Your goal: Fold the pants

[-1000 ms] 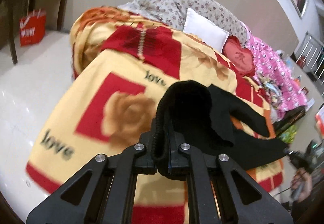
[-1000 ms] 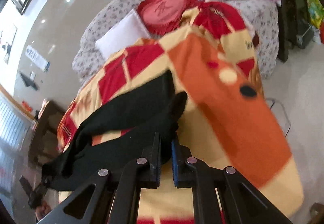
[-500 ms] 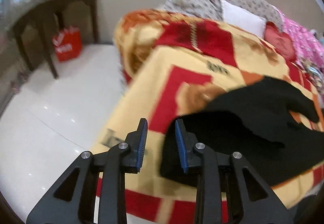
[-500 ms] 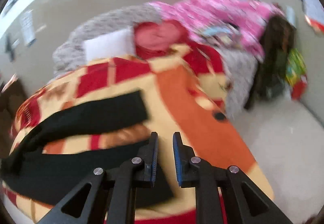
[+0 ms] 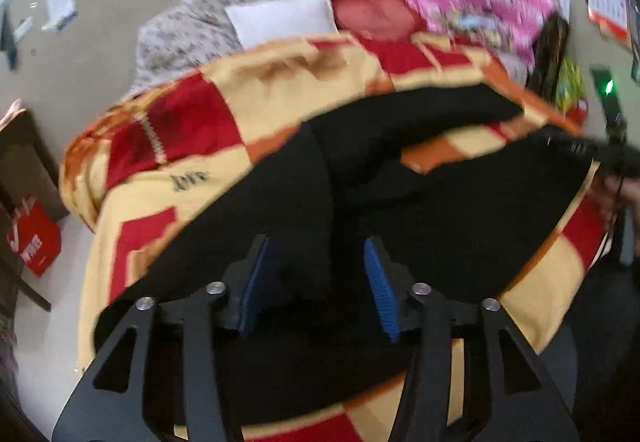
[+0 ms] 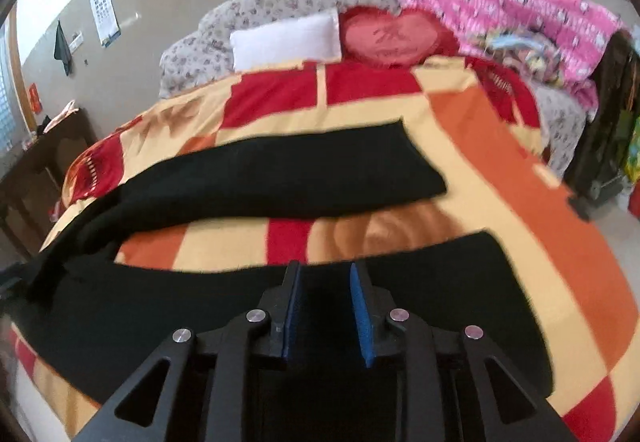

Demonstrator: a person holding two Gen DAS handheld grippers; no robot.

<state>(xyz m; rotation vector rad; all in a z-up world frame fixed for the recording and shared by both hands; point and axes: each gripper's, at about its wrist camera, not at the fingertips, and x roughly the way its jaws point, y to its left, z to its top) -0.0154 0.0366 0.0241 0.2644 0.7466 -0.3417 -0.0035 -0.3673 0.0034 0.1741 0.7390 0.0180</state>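
Observation:
Black pants [image 6: 280, 170] lie spread on a red, yellow and orange blanket [image 6: 500, 146] on the bed, legs apart in a V, waist to the left. My right gripper [image 6: 323, 282] is open and empty over the near leg [image 6: 440, 282]. In the left wrist view the pants [image 5: 440, 210] fill the middle, and my left gripper [image 5: 316, 262] is open and empty above the waist end. The right gripper's dark shape [image 5: 580, 150] shows at the far right of that view.
A white pillow [image 6: 286, 38], a red heart cushion [image 6: 392, 36] and pink bedding [image 6: 520, 14] sit at the bed's head. A dark wooden table [image 6: 48, 158] stands left of the bed, with a red bag [image 5: 34, 242] on the white floor.
Both grippers let go of the pants, which now lie flat on the blanket. Both grippers opened wider and moved over the fabric.

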